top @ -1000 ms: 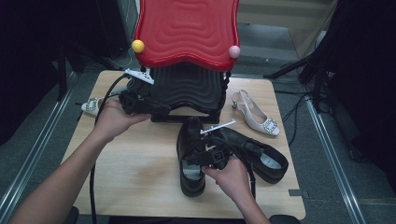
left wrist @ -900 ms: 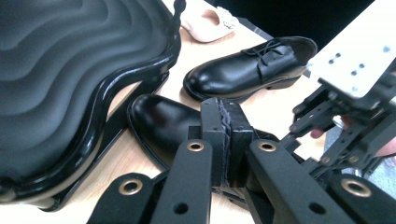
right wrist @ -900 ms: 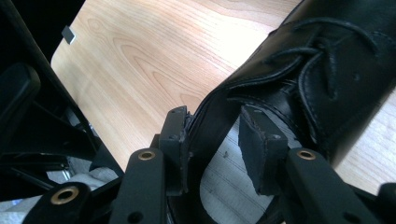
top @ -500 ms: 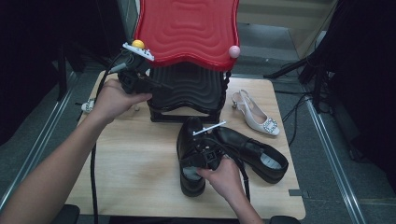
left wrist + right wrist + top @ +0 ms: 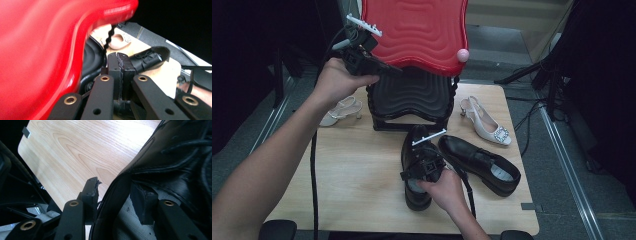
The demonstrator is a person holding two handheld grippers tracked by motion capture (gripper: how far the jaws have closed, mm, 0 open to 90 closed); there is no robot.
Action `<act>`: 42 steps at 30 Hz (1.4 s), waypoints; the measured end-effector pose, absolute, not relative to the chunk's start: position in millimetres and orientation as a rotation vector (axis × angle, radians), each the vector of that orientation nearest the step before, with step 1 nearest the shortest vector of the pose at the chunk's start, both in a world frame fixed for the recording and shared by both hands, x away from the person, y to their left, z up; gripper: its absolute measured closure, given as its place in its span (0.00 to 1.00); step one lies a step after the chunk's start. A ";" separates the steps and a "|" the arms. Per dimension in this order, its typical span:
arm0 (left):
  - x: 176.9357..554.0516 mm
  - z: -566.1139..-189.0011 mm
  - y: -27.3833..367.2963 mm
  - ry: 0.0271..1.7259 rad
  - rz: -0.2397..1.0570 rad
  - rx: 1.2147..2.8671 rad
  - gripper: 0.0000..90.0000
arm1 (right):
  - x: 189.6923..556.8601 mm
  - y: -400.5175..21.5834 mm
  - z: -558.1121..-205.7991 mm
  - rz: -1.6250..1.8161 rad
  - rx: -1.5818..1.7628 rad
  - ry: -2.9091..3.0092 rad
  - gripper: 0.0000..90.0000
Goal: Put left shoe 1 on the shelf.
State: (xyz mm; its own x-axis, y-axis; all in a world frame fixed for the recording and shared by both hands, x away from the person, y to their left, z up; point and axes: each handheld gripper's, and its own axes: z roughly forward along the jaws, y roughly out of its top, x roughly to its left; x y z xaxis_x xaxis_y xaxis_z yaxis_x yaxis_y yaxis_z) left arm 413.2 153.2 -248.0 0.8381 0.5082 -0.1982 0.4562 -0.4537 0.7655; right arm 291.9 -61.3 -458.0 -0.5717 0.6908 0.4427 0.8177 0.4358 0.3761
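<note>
Right gripper (image 5: 424,150): jaws straddling, loosened, the collar of the black leather lace-up shoe (image 5: 416,170), tabletop's 6 o'clock; stiff, light. Left gripper (image 5: 119,58) clenched, empty.

Your table (image 5: 362,170) had a pale wood-grain top, smooth and matt. The black lace-up shoe (image 5: 417,155) under your right tool (image 5: 424,167) looked like smooth leather with a soft sheen, its lining (image 5: 130,227) a grey, scuffed fabric. The red tray (image 5: 417,30) was glossy ribbed plastic; the black one (image 5: 412,95) below it was duller. The white slingback (image 5: 487,125) looked satiny, with a glittering buckle.
</note>
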 end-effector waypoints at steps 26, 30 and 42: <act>453.4 -231.3 131.4 0.768 0.202 2.071 1.00 | 282.4 -40.0 -474.6 -0.727 -1.374 -2.520 0.62; 456.6 -232.6 133.6 0.790 0.196 2.072 1.00 | 286.5 -34.2 -481.0 -0.662 -1.408 -2.553 0.68; 454.7 -231.9 133.1 0.780 0.200 2.075 1.00 | 291.9 -52.1 -476.5 -0.710 -1.400 -2.485 0.88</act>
State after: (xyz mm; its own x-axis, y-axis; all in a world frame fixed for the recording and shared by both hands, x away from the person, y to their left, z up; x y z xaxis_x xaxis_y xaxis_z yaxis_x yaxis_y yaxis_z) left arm 454.7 133.1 -231.9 0.7892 0.5973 -0.1431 0.4546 -0.4115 0.7899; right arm 291.9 -52.1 -476.5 -0.5305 0.7489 0.3972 0.8457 0.4355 0.3085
